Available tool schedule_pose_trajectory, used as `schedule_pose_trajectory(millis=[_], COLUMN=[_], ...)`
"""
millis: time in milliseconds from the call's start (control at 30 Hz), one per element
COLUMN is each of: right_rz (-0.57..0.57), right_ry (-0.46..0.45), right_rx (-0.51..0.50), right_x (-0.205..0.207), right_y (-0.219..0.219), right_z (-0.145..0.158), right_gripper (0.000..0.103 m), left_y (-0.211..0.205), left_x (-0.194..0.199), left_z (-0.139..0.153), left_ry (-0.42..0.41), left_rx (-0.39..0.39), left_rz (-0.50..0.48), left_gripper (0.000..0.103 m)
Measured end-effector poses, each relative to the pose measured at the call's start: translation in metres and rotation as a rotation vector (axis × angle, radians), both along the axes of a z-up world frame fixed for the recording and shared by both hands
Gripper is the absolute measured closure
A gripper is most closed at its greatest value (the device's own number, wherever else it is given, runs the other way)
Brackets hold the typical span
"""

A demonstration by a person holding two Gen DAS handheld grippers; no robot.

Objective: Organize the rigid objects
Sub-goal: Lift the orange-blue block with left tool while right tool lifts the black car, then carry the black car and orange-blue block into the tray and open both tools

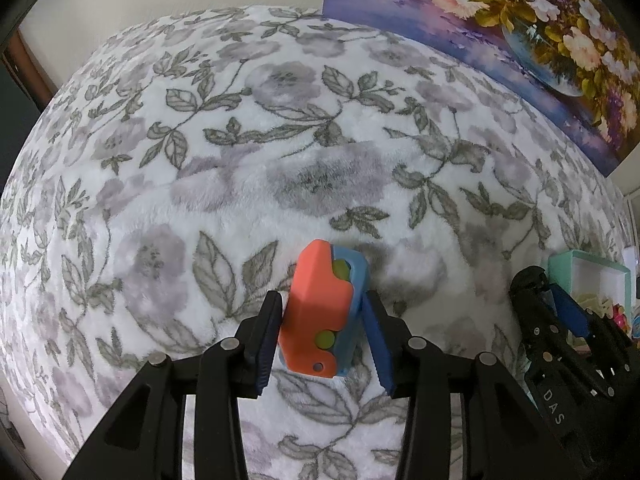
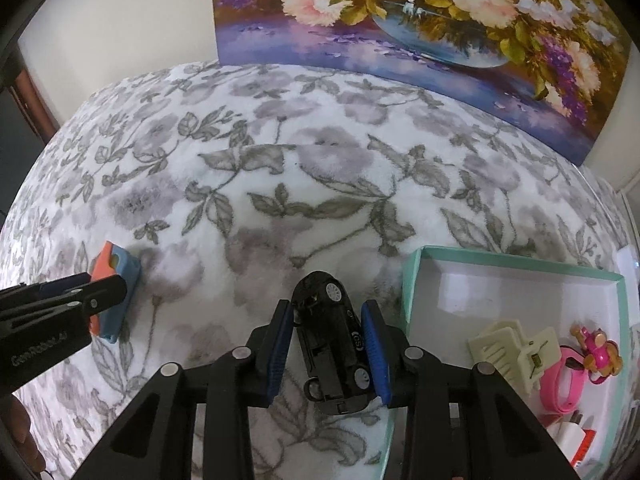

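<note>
Hiding toy car's [image 2: 334, 344] underside: right claw [image 2: 328, 354].

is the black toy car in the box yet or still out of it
Out. The black toy car is held on its side between the right gripper jaws, over the blanket beside the teal box.

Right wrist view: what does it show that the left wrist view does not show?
Only the right wrist view shows the black toy car between the right gripper's pads, and the cream hair clip inside the box.

Only the left wrist view shows the left gripper closed on the orange and blue toy from the front.

Both show that toy, the flowered blanket, the painting and the mint box.
</note>
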State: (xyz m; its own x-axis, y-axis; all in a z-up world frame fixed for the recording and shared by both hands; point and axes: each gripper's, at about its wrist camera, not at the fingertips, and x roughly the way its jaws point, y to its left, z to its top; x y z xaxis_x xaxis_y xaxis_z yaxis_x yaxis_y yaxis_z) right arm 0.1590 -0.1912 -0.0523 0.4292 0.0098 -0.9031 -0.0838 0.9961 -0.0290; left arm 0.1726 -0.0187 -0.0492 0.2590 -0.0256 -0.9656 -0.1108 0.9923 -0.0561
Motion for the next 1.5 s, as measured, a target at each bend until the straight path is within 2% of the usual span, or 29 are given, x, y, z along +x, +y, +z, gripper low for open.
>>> schedule_pose_trajectory(millis=[267, 633, 733, 1033, 1267, 1500], right_rz=[0.002, 0.01, 0.016, -0.014, -0.049, -0.109], right_ry=[0.039, 0.049, 0.057, 0.013, -0.037, -0.076], right_rx=[0.046, 0.041, 0.099, 0.244, 0.282, 0.268], right_x=[0.0, -0.005, -0.007, -0.014, -0.017, -0.023], right_y=[-0.001, 0.003, -0.001, -0.025, -0.052, -0.092], right_z=[-0.009, -0.011, -0.007, 0.021, 0.046, 0.064], right_gripper=[0.066, 0.075, 0.075, 0.075, 0.075, 0.075], left_y=[-0.009, -0.011, -0.014, -0.03, -0.049, -0.084], left_x=[-0.001, -0.006, -0.01, -0.015, -0.016, -0.02], left_z=[-0.01, -0.016, -0.016, 0.011, 0.038, 0.068], left_ry=[0.032, 0.033, 0.03, -0.04, -0.087, -0.152], left_rx=[0.031, 0.015, 0.007, 0.012, 0.014, -0.005], left_rz=[-0.013, 0.0, 0.008, 0.003, -0.026, -0.093], left_gripper=[0.057, 0.058, 0.058, 0.059, 0.059, 0.059])
